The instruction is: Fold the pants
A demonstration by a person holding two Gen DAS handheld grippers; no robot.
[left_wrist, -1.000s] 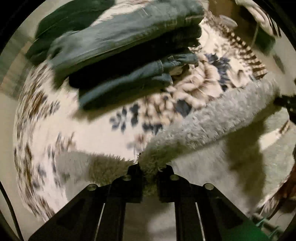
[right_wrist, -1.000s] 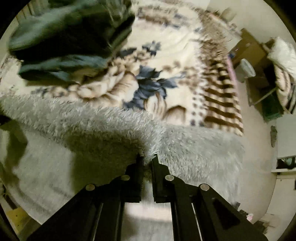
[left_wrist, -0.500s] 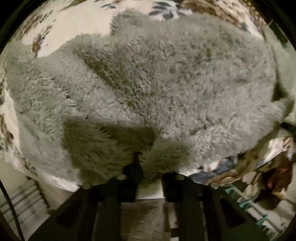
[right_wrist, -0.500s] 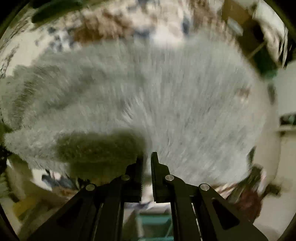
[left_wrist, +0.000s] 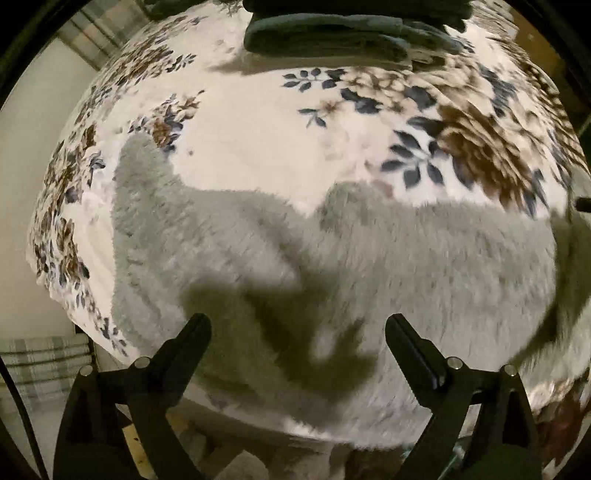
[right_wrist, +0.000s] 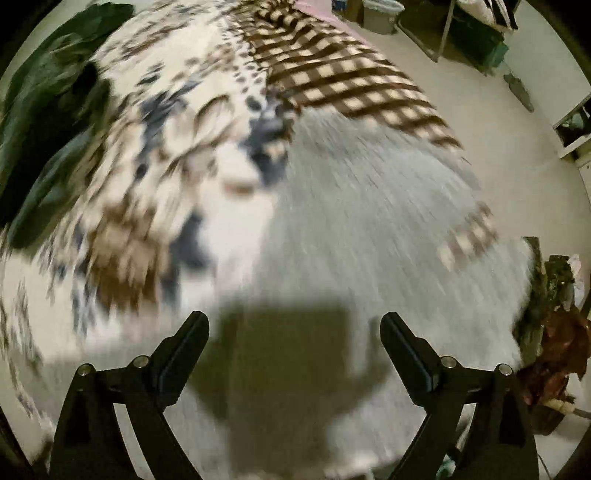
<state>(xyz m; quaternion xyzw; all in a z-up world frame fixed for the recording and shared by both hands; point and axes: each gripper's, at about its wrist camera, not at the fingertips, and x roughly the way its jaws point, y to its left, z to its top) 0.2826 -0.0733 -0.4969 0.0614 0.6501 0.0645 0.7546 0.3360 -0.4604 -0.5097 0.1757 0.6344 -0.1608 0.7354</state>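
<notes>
— Surface?
— Bed under a floral blanket (left_wrist: 258,147), cream with brown and navy leaves; brown checked border (right_wrist: 351,81) toward the far edge. Pale floor (right_wrist: 498,140) beyond, with a grey bin (right_wrist: 380,14) and dark furniture at the room's far side.

— On the bed?
— Fluffy grey pants (left_wrist: 406,266) spread flat across the near part of the blanket, one rounded lobe poking up at the left. Stack of dark folded clothes (left_wrist: 332,33) further back, well apart from the pants. Brownish clutter (right_wrist: 554,350) off the bed's right side.

— Claws?
— Left claw (left_wrist: 297,332) spread wide, gripping nothing, hovering over the pants with its shadow on the fleece. Right claw (right_wrist: 293,328) likewise splayed and empty above the grey pile; view heavily blurred
</notes>
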